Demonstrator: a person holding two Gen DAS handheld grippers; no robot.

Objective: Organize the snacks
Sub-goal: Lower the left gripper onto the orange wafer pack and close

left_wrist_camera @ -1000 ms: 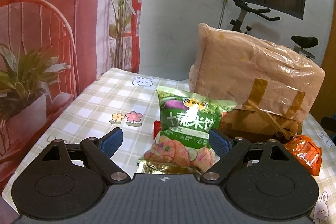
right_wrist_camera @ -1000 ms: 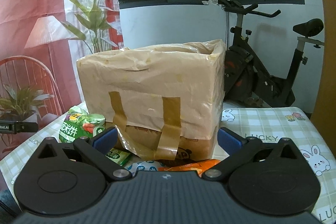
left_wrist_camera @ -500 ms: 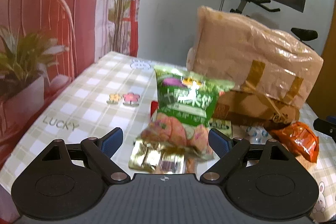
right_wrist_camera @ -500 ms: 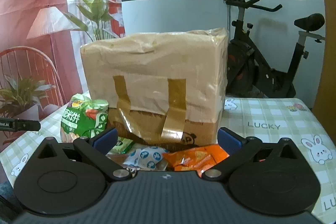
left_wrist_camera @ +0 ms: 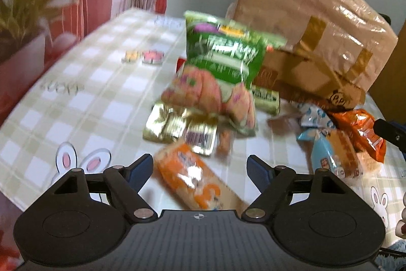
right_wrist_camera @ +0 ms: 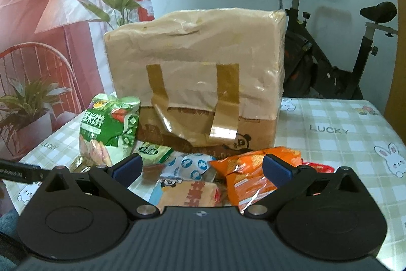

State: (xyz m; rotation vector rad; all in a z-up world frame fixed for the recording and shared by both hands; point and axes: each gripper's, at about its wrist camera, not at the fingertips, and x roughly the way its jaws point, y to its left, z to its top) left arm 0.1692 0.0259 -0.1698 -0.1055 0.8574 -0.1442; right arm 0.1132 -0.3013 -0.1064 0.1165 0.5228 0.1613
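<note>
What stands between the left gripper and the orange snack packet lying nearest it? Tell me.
Nothing visible. The orange snack packet lies on the table directly between the tips of the left gripper, whose jaws are closing but not yet touching it.

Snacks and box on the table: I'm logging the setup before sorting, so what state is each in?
Green rice-cracker bag: upright, sealed.
Orange snack pack: flat, between the closing left gripper fingers, ungripped.
Orange chip bag: lying down, crumpled.
Cardboard box: wrapped, taped.
Right gripper: open, empty.
</note>
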